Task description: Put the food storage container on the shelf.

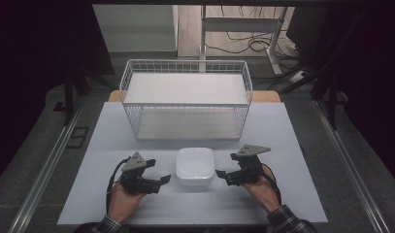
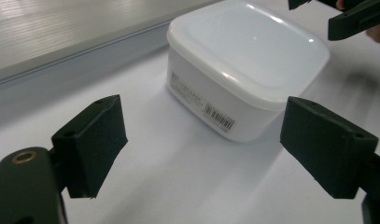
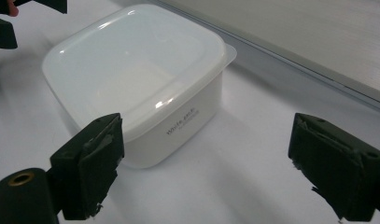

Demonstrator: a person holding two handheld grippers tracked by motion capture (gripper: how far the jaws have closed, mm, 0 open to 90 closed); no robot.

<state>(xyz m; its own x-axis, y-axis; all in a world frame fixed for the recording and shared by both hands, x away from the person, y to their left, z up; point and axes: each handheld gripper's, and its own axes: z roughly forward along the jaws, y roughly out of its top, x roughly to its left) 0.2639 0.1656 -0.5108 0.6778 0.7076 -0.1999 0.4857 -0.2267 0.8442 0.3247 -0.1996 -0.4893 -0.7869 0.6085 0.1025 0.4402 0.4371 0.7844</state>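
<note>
Right now the white, square-ish plastic container with its snap-on lid sits on the pale grey desk, near the front edge, squarely between the two hands and just in front of the white wire basket standing behind it. The left gripper waits just beside the container's left wall, and its jaws stand wide apart with nothing between them — the left gripper view shows the box ahead of the pads, not inside them. The right gripper mirrors it on the other side, also spread open and empty, though one pad in the right gripper view sits very close to the container's near corner; I can't tell if it brushes it.

To my eye the step in hand is taking hold of the box from both sides, probably to lift it toward the basket. Doing that well calls for bringing each pair of jaws in level — low enough to catch the wall under the lid's overhanging rim rather than the lid itself, which could pop off. Smooth plastic like this will likely slide, so both sides should close at the same height and together, otherwise the box may skate sideways across the desk or tip on the lift.
</note>
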